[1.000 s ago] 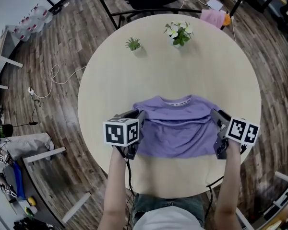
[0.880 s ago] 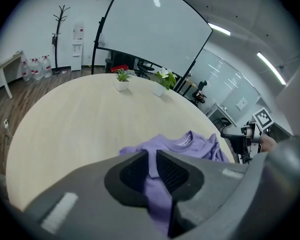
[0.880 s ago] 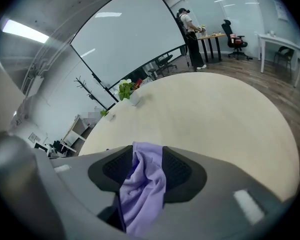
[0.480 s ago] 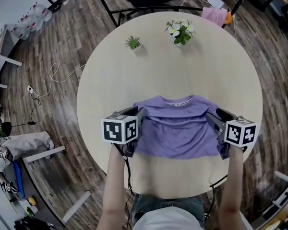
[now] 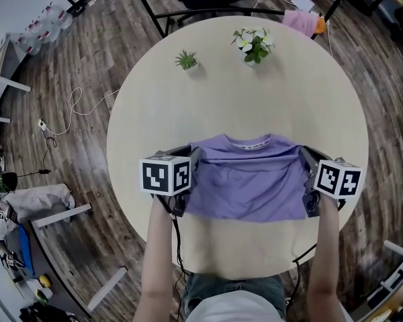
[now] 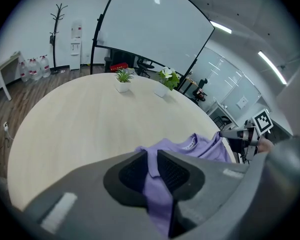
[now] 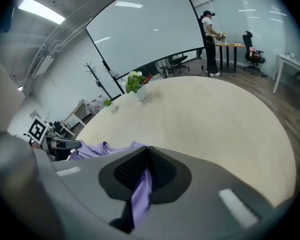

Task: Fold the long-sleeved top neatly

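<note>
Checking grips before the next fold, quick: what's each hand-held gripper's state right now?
Left hand-held gripper: closed on the purple top, at its edge.
Right hand-held gripper: jaws have just been closing; now closed on the purple top's opposite edge.

top (image 5: 247,183) on table (image 5: 289,106), plants (image 5: 254,45) behind it

A pale round table (image 5: 289,92) stood on a dark wood-plank floor (image 5: 74,59). Near its far edge sat a small spiky plant (image 5: 186,62) in a white pot and, apart to its right, a white-flowered plant (image 5: 253,45). Past that edge lay a pink cloth (image 5: 299,24). A white cable (image 5: 80,109) curled on the floor at the left. The left gripper view showed a coat stand (image 6: 57,21) near water bottles (image 6: 37,66); the right gripper view, a person (image 7: 209,31) at a desk (image 7: 235,45) beside an office chair (image 7: 252,51)
</note>
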Available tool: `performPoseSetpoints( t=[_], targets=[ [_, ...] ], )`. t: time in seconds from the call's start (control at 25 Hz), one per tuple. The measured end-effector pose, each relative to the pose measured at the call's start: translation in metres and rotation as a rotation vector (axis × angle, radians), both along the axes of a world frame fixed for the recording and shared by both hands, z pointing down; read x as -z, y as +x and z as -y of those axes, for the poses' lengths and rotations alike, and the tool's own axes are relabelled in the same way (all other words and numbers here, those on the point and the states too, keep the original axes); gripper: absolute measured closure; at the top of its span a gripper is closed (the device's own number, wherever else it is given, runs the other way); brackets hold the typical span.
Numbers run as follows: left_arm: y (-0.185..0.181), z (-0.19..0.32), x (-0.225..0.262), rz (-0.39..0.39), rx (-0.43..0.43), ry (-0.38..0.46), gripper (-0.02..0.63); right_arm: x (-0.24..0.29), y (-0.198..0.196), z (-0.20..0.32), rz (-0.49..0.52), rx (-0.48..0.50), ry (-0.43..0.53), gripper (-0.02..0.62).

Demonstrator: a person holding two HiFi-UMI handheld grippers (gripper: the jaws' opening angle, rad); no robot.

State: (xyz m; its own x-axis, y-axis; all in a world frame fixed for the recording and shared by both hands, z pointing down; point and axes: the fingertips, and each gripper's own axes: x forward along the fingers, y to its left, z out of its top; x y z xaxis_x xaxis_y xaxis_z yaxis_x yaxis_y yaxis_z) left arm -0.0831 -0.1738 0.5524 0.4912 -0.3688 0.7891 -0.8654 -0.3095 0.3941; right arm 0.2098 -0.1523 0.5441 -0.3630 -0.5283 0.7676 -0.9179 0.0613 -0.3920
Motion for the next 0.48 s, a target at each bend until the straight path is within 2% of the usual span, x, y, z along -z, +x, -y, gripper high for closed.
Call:
performPoseSetpoints(
  t=[0.16,0.28,0.4,0.48],
  targets=[
    [-0.001,0.012,-0.011,-0.007,0.035,-0.033,0.531,-0.016,0.003,0.012,-0.036,-0.035,-0.031,0.561],
    [0.001,0.018,-0.016,-0.106,0.100,-0.062,0.507,-0.039,0.007,0.017,-0.065,-0.072,-0.055,0.561],
    [0.003,0.022,-0.010,-0.204,0.146,-0.060,0.439,-0.057,0.010,0.017,-0.094,-0.097,-0.070,0.546],
    [-0.001,0.025,-0.003,-0.230,0.181,-0.036,0.370,-0.062,0.011,0.016,-0.094,-0.102,-0.073,0.537]
  ],
)
